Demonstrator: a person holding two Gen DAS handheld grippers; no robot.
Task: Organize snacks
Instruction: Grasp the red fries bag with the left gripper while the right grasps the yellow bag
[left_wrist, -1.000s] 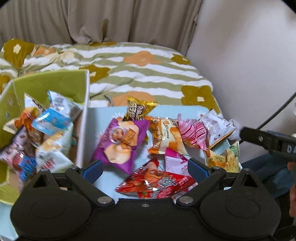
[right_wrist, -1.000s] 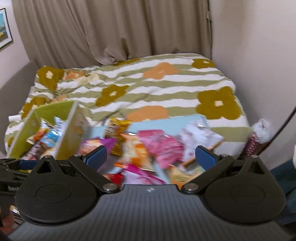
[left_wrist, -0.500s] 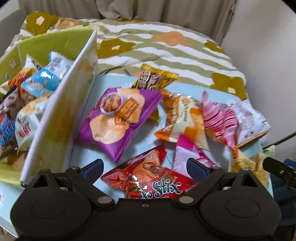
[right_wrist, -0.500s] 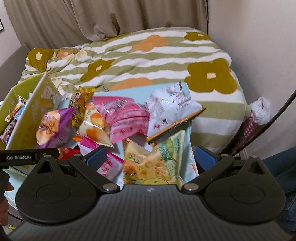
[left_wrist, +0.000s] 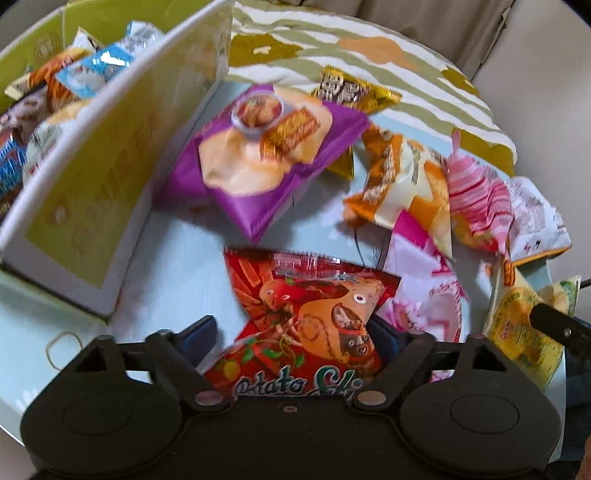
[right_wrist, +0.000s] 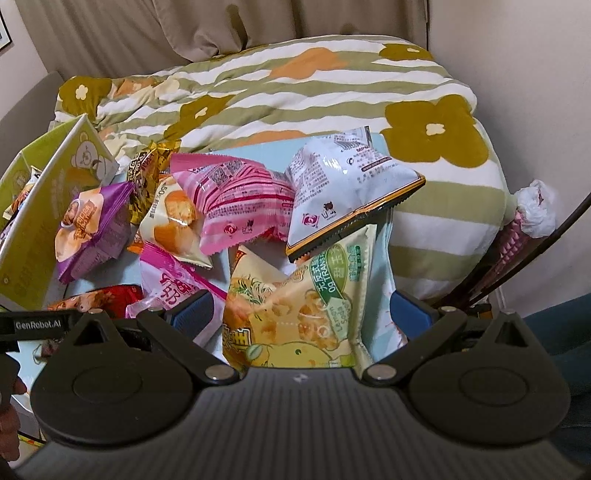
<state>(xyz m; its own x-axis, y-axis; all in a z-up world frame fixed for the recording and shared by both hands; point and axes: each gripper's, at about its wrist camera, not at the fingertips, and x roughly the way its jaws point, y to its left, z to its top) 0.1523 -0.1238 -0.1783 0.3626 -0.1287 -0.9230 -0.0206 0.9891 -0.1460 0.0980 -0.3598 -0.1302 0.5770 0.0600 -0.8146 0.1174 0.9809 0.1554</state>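
Observation:
Snack bags lie scattered on a light blue table. My left gripper is open with its jaws on either side of a red potato-sticks bag. My right gripper is open around a yellow-green lemon snack bag. A purple bag, an orange-white bag, a pink striped bag and a white bag lie beyond. A green box at the left holds several snacks.
A bed with a striped floral quilt lies behind the table. A wall is on the right, curtains at the back. A rubber band lies on the table near the box.
Both grippers have moved forward and down onto the pile. The red bag now sits between the left jaws and the lemon bag between the right jaws.

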